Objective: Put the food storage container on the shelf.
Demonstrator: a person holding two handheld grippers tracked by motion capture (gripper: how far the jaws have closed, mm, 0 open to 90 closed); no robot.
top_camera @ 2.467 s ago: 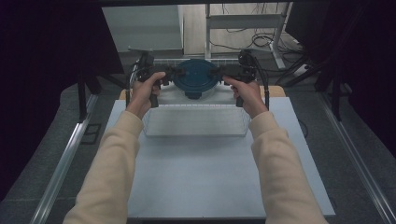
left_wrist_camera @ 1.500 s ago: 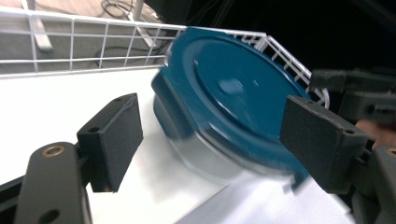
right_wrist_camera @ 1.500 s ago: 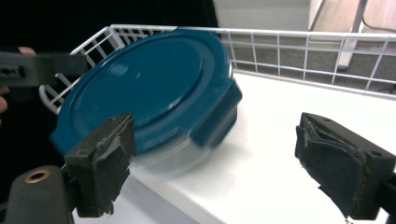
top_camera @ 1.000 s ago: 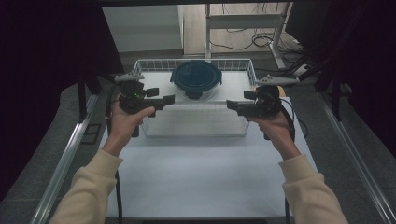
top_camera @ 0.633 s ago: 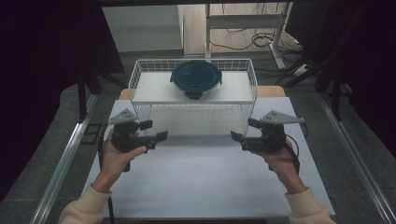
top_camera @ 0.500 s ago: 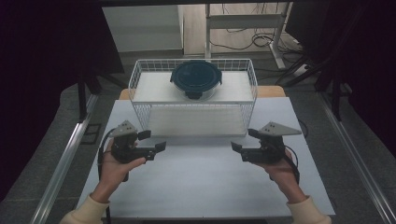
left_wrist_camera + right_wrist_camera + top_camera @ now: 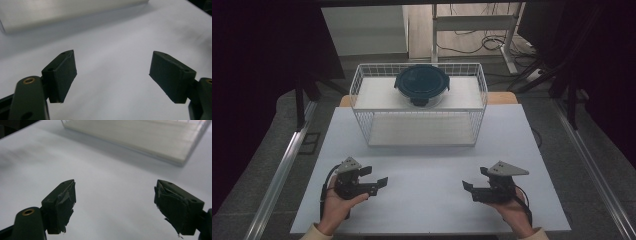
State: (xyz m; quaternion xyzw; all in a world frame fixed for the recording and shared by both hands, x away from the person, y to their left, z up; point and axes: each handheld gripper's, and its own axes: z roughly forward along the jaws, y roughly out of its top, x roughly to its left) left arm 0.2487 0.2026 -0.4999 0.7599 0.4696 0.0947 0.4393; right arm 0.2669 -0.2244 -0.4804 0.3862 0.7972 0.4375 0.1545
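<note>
Jaws, both sets: spread, nothing between them; the left gripper (image 7: 373, 183) has just been opening. I hold it and the right gripper (image 7: 476, 189) low over the near table (image 7: 427, 210), well apart from the work. Wire basket (image 7: 362, 114), farther back: long axis across the table. Container (image 7: 422, 85): upright on its upper shelf, round, lid on. Judged placed; little seems left.

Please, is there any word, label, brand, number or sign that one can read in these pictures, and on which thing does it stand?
None: no readable text on the container lid, wire basket, table, left claw or right claw.
</note>
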